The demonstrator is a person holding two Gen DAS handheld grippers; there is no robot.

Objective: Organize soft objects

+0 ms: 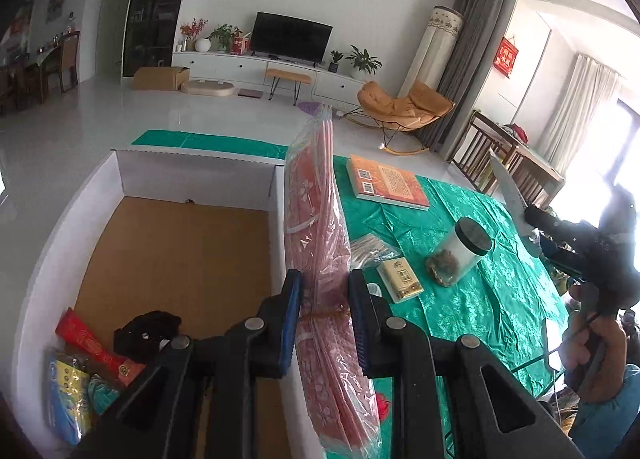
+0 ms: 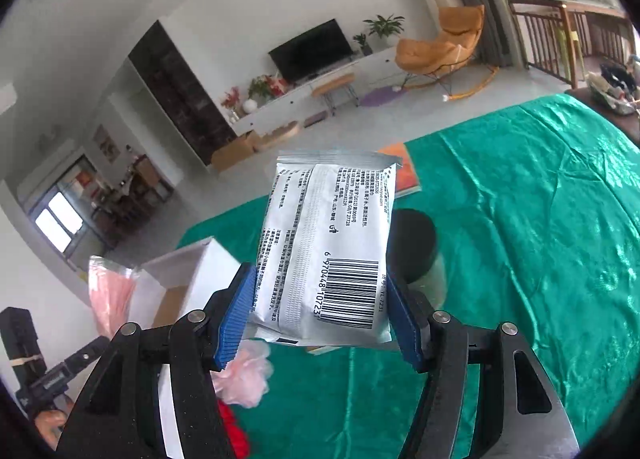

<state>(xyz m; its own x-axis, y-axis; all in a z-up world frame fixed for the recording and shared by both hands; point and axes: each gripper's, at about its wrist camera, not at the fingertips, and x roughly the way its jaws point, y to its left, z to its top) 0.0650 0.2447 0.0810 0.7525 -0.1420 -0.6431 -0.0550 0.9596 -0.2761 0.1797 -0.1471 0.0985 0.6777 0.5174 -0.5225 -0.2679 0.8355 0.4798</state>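
Note:
My left gripper (image 1: 325,279) is shut on a long pink-and-orange cloth pack in clear plastic (image 1: 316,187). The pack stands on edge over the right wall of the white cardboard box (image 1: 200,175). At the box's near left corner lie a red packet (image 1: 92,347), a black object (image 1: 146,333) and a blue-yellow pack (image 1: 66,391). My right gripper (image 2: 320,287) is shut on a silver-white soft packet with a barcode (image 2: 328,235), held up above the green tablecloth (image 2: 520,219). That packet (image 1: 506,187) also shows at the right edge of the left wrist view.
On the green cloth lie an orange book (image 1: 386,183), a clear jar with a black lid (image 1: 460,255), a small yellow-white carton (image 1: 400,279) and a crinkled clear bag (image 1: 368,249). A pink puff (image 2: 244,371) and something red (image 2: 234,431) sit beside the box.

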